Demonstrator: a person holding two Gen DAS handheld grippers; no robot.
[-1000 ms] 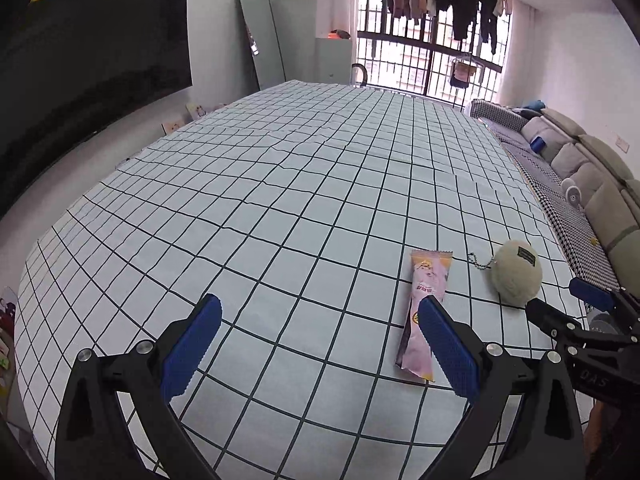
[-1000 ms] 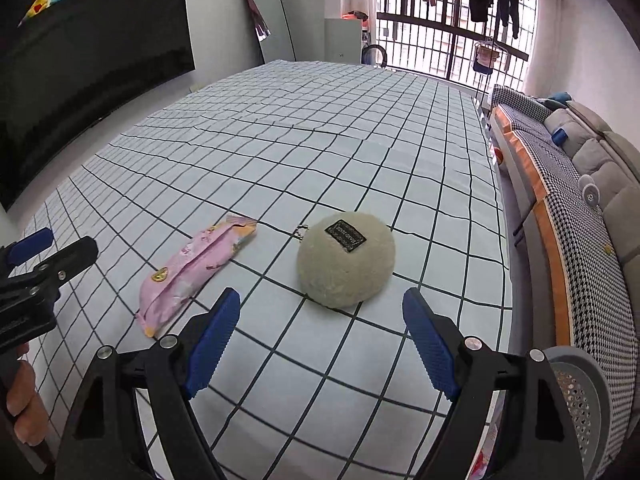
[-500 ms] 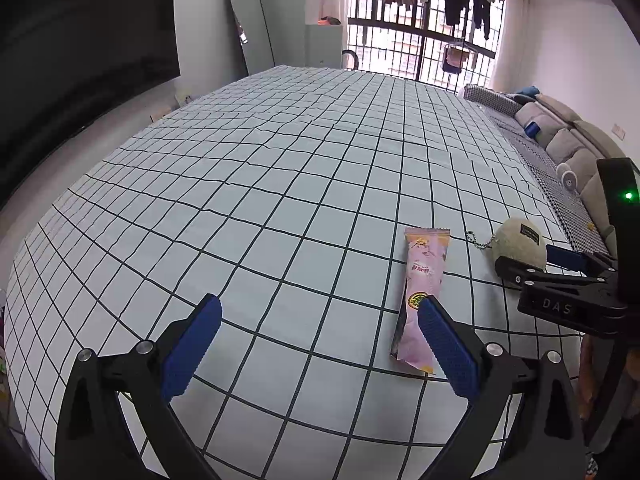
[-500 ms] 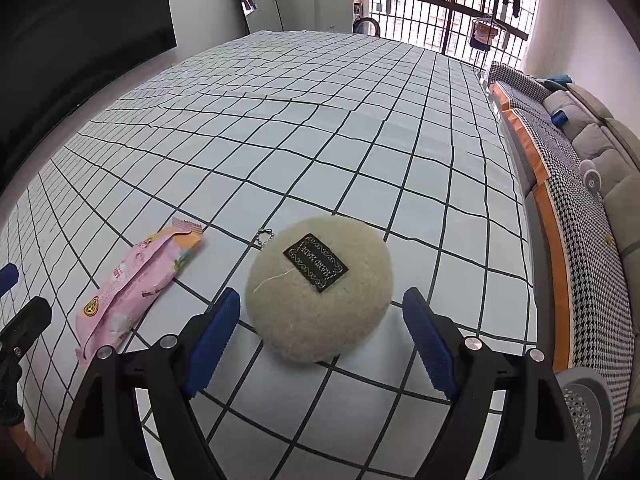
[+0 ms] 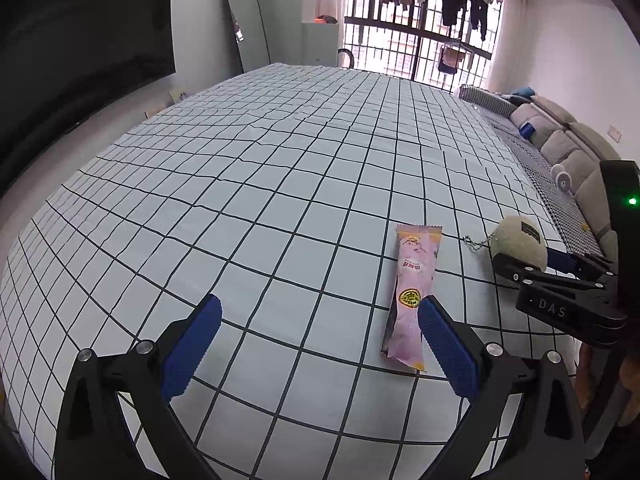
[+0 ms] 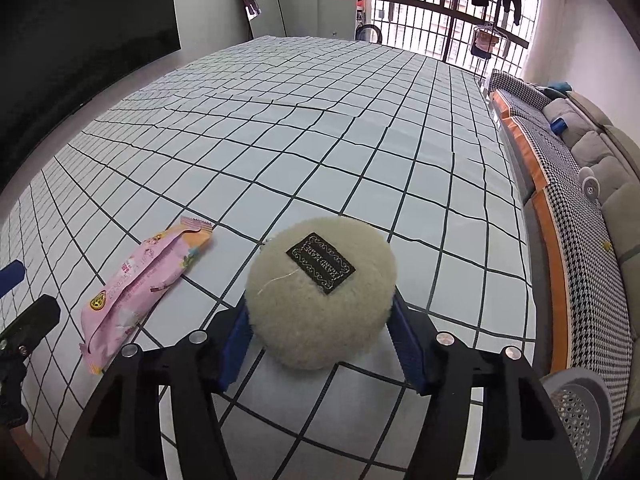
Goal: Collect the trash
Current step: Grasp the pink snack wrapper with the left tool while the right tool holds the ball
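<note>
Pink snack wrapper [image 5: 412, 292] — long, flat, crinkled, yellow round logo — on checked cloth [image 5: 280, 184]

We see a checked cloth [image 5: 256, 208] spread over a wide surface that runs far back toward a barred window [image 5: 416, 20]. On the cloth, near us, a snack wrapper [image 5: 412, 288] lies lengthwise, and a round plush pouch [image 6: 320, 296] rests just to its right, a short chain [image 5: 474, 242] between them. The right gripper [image 6: 320, 344] sits around the pouch, its jaws closing on either side of it. The left gripper [image 5: 316, 344] hangs left of the wrapper, its right finger overlapping the wrapper's near end. A sofa [image 6: 592, 184] runs along the right edge; a screen [image 5: 80, 64] stands at far left, a mirror [image 5: 248, 44] leaning beyond it.
</note>
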